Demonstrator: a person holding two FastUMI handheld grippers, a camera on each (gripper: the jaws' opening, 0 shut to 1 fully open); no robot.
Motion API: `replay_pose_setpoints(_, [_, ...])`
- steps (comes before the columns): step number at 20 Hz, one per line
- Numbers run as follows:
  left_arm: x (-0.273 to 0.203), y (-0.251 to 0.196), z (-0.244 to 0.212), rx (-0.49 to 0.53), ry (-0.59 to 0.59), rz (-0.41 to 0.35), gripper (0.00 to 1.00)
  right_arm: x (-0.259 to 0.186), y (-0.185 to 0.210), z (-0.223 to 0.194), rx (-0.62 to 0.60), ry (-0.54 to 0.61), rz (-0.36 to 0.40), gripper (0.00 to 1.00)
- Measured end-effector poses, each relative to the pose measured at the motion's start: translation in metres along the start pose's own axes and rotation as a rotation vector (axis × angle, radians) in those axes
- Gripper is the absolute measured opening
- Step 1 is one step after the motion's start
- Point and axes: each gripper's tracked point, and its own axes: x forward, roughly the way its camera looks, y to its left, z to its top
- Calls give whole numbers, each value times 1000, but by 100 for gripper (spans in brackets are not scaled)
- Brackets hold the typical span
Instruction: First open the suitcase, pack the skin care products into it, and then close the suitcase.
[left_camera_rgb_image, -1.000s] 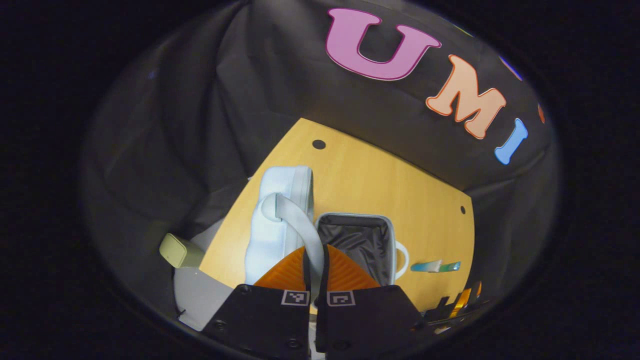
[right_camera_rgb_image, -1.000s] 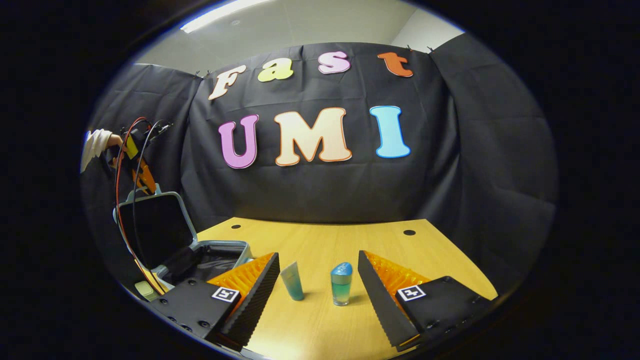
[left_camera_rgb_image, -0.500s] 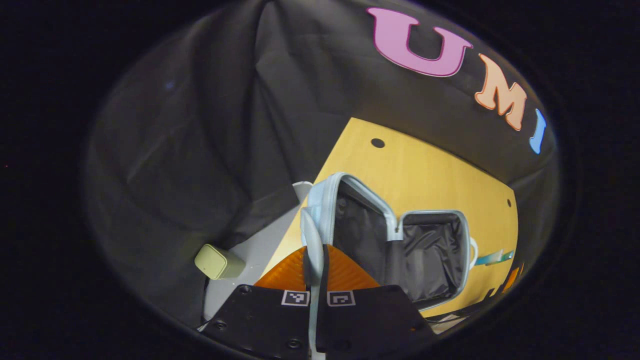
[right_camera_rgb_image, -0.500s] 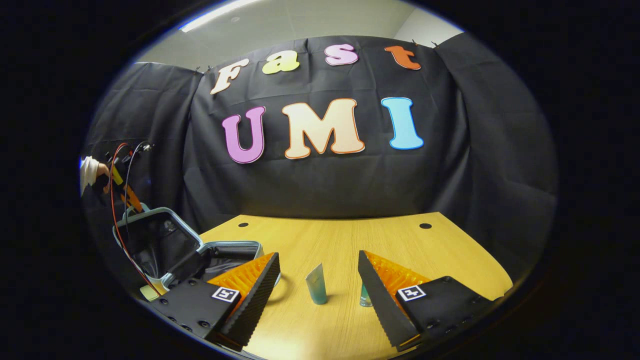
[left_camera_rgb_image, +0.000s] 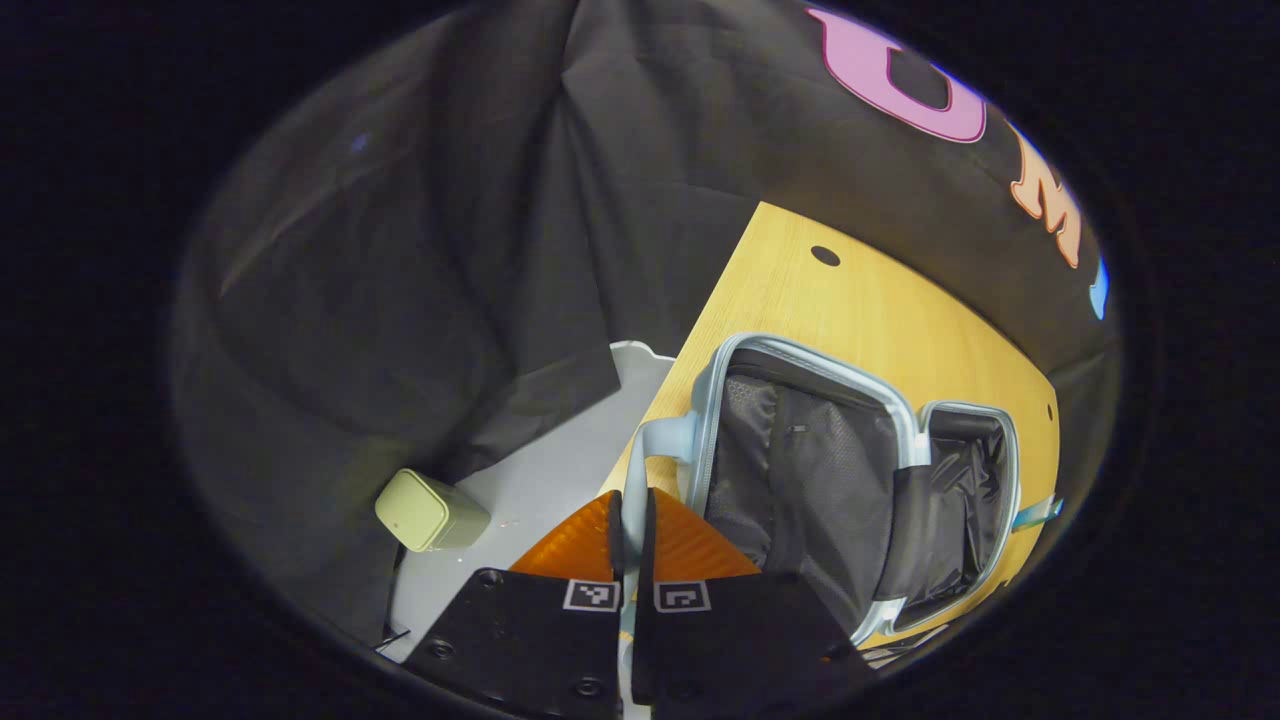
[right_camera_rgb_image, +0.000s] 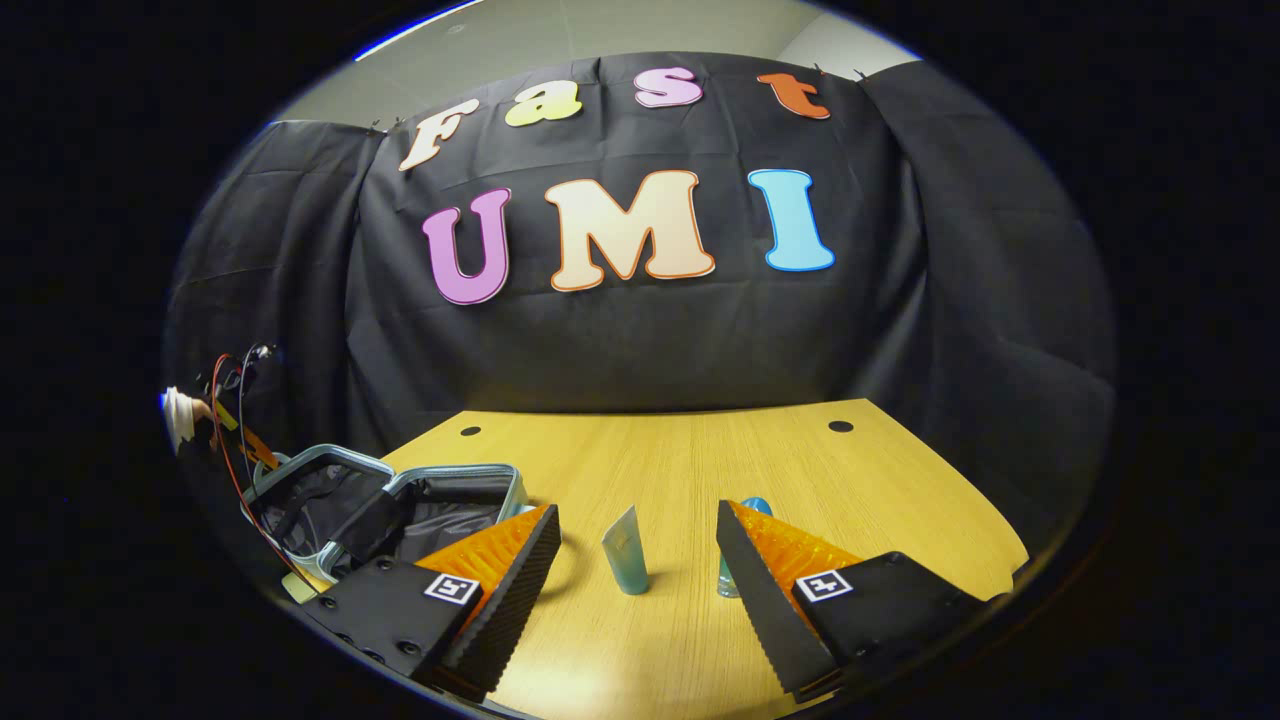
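The light blue suitcase (left_camera_rgb_image: 905, 420) lies open on the wooden table (left_camera_rgb_image: 820, 310), its black-lined lid (left_camera_rgb_image: 800, 470) tipped far back toward the table's left edge. My left gripper (left_camera_rgb_image: 630, 510) is shut on the lid's pale handle strap (left_camera_rgb_image: 650, 445). In the right gripper view the open suitcase (right_camera_rgb_image: 400, 505) is at the left, with the left gripper (right_camera_rgb_image: 245, 445) and a hand (right_camera_rgb_image: 180, 415) behind it. My right gripper (right_camera_rgb_image: 636, 512) is open low over the table. A teal tube (right_camera_rgb_image: 626, 550) stands between its fingers. A blue-capped bottle (right_camera_rgb_image: 757, 505) is half hidden behind the right finger (right_camera_rgb_image: 760, 570).
A pale green box (left_camera_rgb_image: 428, 510) sits on the grey floor (left_camera_rgb_image: 540, 490) below the table's left edge. The tube's tip (left_camera_rgb_image: 1035, 512) shows past the suitcase base. Two round holes (right_camera_rgb_image: 840, 426) mark the table's far side, with black cloth walls around.
The lid has swung from upright far back and down, my left gripper lowering with the handle. My right gripper shifted so the tube now stands between its fingers.
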Motion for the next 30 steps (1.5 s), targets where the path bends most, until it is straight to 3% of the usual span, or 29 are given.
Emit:
replay_pose_setpoints(4, [24,1,-14,-37,15,-36,0,2,-10,-11,-13,43,-38,99])
replay_pose_setpoints(6, [29,7,-20,-42,18,-17,0,1,-13,-13,-16,50,-53,99])
replay_pose_setpoints(8, [34,10,-24,-52,22,-10,10,3,-17,-15,-17,55,-68,99])
replay_pose_setpoints(11, [18,21,-14,10,-38,76,63,4,-22,-20,-13,59,-78,99])
replay_pose_setpoints(13, [-3,2,-1,60,-118,67,99,5,-27,-22,-8,65,-78,100])
replay_pose_setpoints(17, [-52,-82,14,210,-289,-36,96,14,-42,-30,17,87,-78,99])
replay_pose_setpoints(21, [-104,-193,-2,315,-376,-156,96,26,-56,-32,33,107,-33,98])
replay_pose_setpoints(25, [-137,-316,-38,351,-407,-300,95,37,-75,-34,32,140,36,97])
replay_pose_setpoints(30, [-126,-438,-111,418,-322,-442,96,55,-97,-43,9,195,146,98])
